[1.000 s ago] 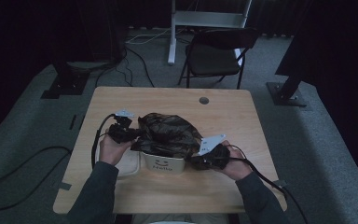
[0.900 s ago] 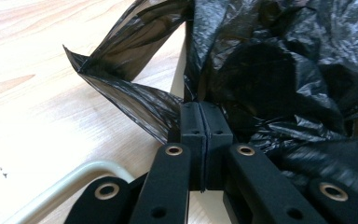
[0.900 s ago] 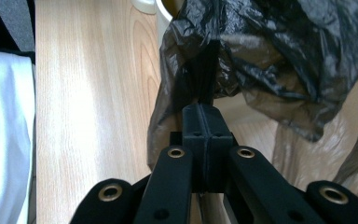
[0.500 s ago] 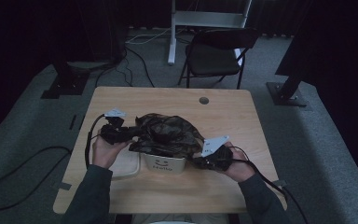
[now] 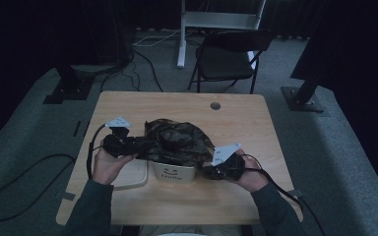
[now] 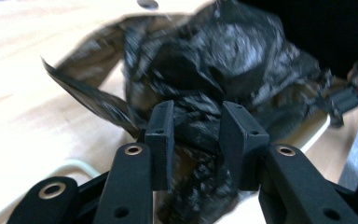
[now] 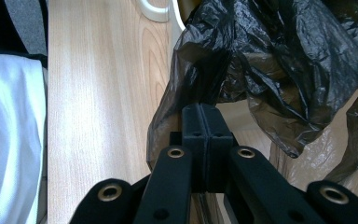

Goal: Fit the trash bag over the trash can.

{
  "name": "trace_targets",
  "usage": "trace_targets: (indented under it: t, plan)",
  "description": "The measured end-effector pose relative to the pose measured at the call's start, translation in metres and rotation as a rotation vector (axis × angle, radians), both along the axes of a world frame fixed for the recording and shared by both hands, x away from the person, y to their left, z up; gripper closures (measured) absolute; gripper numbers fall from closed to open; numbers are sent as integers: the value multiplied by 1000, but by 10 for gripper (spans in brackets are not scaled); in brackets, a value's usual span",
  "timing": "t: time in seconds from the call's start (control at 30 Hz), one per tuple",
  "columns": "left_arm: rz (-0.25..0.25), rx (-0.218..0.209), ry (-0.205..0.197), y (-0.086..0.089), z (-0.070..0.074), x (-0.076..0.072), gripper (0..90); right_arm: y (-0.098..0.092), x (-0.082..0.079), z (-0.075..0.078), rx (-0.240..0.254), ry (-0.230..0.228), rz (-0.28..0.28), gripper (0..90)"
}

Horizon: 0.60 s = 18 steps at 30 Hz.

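Note:
A crumpled black plastic bag (image 5: 177, 140) lies over a small white bin (image 5: 173, 173) at the table's middle. My left gripper (image 5: 145, 145) is at the bag's left side. In the left gripper view its jaws (image 6: 196, 123) have just been opening and stand apart, with loose folds of the bag (image 6: 223, 60) between them. My right gripper (image 5: 207, 171) is at the bag's right edge. In the right gripper view its jaws (image 7: 206, 114) are pressed together on a thin fold of the bag (image 7: 279, 51).
A flat white lid (image 5: 130, 178) lies left of the bin. The wooden table (image 5: 187, 105) has a round cable hole (image 5: 215, 105) near its far edge. A black folding chair (image 5: 231, 54) stands behind the table, and a cable (image 5: 24, 187) loops on the floor at the left.
The left gripper has drawn a little to the left and its jaws have parted around the bag. The right gripper has stayed put, still shut on the bag.

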<state>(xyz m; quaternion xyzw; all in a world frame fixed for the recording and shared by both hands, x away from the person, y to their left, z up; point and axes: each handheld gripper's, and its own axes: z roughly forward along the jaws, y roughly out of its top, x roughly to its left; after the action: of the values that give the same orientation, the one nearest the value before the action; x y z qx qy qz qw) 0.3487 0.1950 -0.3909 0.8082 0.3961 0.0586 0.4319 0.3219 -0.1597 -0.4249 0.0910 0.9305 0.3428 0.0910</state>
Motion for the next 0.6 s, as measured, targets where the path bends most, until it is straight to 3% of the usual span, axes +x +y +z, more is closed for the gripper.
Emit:
trace_targets:
  t: [0.17, 0.3, 0.4, 0.6]
  plan:
    - [-21, 14, 20, -2, -10, -7, 763, 0, -1, 0, 5, 0, 1, 900]
    - [-35, 21, 11, -2, -15, -14, 831, 0, -1, 0, 8, -1, 1, 900]
    - [-44, -19, 14, 2, -17, -18, 872, 1, -1, 0, 10, -2, 1, 900]
    - [-64, -44, 26, 8, -22, -28, 894, 1, -1, 0, 12, -3, 3, 900]
